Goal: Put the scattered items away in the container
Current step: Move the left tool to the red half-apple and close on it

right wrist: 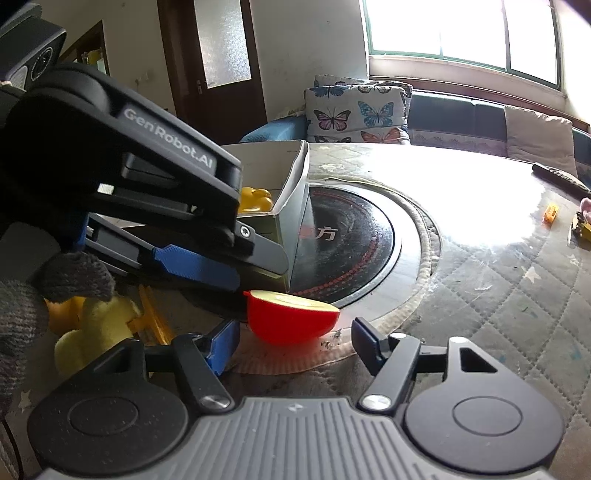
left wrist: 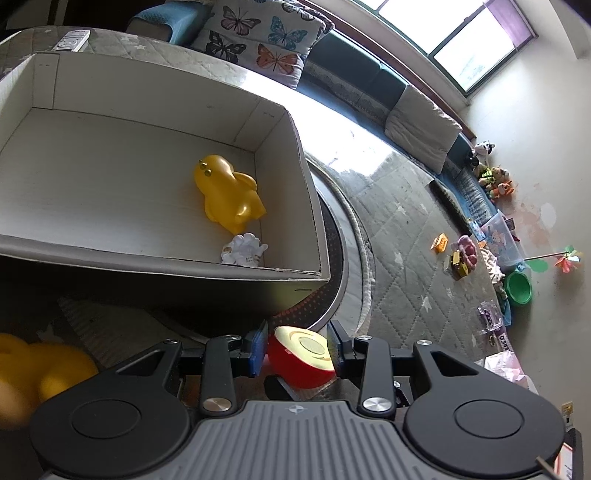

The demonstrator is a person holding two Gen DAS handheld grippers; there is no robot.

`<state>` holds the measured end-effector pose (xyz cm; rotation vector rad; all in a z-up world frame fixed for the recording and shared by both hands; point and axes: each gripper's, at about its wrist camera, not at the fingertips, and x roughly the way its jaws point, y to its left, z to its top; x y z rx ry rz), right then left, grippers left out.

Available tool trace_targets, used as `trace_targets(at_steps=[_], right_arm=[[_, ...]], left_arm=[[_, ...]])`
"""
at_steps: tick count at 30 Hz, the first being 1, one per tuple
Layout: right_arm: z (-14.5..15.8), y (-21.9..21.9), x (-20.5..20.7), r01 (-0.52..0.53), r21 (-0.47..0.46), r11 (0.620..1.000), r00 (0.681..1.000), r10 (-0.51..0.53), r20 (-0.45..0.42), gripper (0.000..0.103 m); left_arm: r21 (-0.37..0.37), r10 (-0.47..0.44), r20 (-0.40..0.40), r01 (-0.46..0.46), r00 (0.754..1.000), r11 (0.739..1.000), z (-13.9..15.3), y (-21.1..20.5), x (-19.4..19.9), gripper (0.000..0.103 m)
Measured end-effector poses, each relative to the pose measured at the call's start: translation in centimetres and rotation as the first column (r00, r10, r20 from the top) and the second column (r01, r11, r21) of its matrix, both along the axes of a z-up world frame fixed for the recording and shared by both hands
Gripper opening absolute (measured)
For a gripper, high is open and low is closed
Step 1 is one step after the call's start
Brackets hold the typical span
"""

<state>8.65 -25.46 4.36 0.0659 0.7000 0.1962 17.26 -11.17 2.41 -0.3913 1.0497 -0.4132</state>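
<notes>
Black grippers [right wrist: 291, 341] — blue-padded jaws, silver screws, ribbed grey bodies; grey knitted glove [right wrist: 22, 295].

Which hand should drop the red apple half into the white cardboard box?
Left. The left gripper already brackets the red plastic apple half, beside the white cardboard box. The right gripper stands open, short of it.

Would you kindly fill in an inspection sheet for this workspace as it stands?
Surface: grey quilted table cover around a round black hob.
Job's things: red plastic half-apple toy by the hob's edge; open white cardboard box holds a yellow plastic duck and a small white toy.
Clutter: yellow toy ducks outside the box; small toys far off.
Grippers: left hand-held gripper clamps the half-apple; right hand-held gripper open, astride it without touching.
Cables: nothing seen.
Surroundings: butterfly cushion, bright window.
</notes>
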Motion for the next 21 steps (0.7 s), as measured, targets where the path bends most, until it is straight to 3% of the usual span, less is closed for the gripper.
trace_targets(at_steps=[6,21], right_arm=[[0.0,0.1,0.3,-0.012,0.004,1.000,1.000,0.012,0.000,0.057],[0.1,0.1,0.0,-0.014,0.010,1.000,1.000,0.013,0.009,0.056]], left_arm=[[0.017,-0.005,-0.018,0.006,1.000,1.000,-0.7,-0.5,0.4,0.038],[0.014,-0.022,-0.043,0.023,0.999,1.000,-1.3,-0.7,0.7,0.036]])
